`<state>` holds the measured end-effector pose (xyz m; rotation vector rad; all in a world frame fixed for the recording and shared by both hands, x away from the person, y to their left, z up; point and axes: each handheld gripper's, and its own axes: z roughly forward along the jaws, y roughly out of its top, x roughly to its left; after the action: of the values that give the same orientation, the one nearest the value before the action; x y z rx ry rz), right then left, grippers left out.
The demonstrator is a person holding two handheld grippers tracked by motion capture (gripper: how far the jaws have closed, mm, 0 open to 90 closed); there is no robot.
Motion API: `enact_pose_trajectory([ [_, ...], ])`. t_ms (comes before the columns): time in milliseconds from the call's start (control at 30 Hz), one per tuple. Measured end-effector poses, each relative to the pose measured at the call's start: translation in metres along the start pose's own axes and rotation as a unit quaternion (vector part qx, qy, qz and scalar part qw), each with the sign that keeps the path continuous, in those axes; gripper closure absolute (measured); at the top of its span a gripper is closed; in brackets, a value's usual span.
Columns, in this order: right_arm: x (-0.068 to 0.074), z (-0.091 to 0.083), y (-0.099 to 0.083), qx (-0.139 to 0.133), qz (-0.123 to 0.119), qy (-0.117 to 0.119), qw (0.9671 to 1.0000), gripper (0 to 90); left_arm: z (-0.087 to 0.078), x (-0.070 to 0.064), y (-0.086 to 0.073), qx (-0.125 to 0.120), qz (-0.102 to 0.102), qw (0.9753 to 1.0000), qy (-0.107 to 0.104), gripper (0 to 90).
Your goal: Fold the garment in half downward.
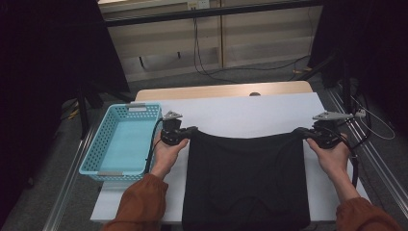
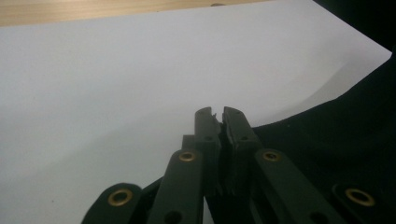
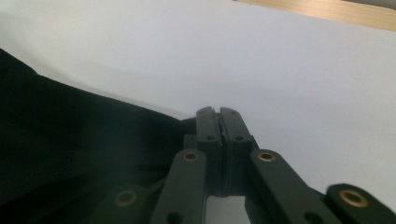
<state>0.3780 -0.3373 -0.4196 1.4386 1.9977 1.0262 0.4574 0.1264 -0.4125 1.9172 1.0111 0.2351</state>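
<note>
left gripper (image 1: 192, 130): jaws clamped on far-left corner of flat black cloth (image 1: 245, 178) | right gripper (image 1: 299, 131): jaws clamped on far-right corner | cloth lay on white table sheet (image 1: 240, 113), beside light-blue plastic basket (image 1: 122, 142)

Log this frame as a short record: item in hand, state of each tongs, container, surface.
item: black cloth, spread flat, near edge hanging over the table front
left tongs: shut on the cloth's far left corner
right tongs: shut on the cloth's far right corner
container: blue basket, left of the cloth, nothing in it
surface: white table cover
</note>
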Motion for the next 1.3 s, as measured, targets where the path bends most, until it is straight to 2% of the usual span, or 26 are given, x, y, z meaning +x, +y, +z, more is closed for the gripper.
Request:
enact_pose_trajectory([
  [367,-0.001,0.003,0.006,-0.013,0.0,0.005,0.9999,87.6,0.0,0.003,0.007,-0.006,-0.002,0.9999,0.012,85.4],
  [500,-0.001,0.008,0.01,-0.012,-0.002,0.002,0.9999,87.6,-0.001,0.005,0.011,-0.013,-0.009,0.9998,0.015,85.4],
  [667,0.001,0.014,0.017,-0.015,0.0,0.002,0.9999,87.5,-0.002,0.009,0.014,-0.014,-0.009,0.9996,0.023,85.5],
  [933,0.006,0.024,0.028,-0.026,-0.007,0.005,0.9996,87.6,-0.001,0.016,0.015,-0.02,-0.017,0.9994,0.024,85.4],
  [1200,0.002,0.027,0.034,-0.038,0.005,0.006,0.9993,87.6,0.001,0.019,0.021,-0.02,-0.012,0.9992,0.033,85.5],
  [1300,-0.001,0.026,0.036,-0.044,0.007,0.004,0.999,87.5,0.0,0.02,0.024,-0.025,-0.016,0.999,0.034,85.5],
])
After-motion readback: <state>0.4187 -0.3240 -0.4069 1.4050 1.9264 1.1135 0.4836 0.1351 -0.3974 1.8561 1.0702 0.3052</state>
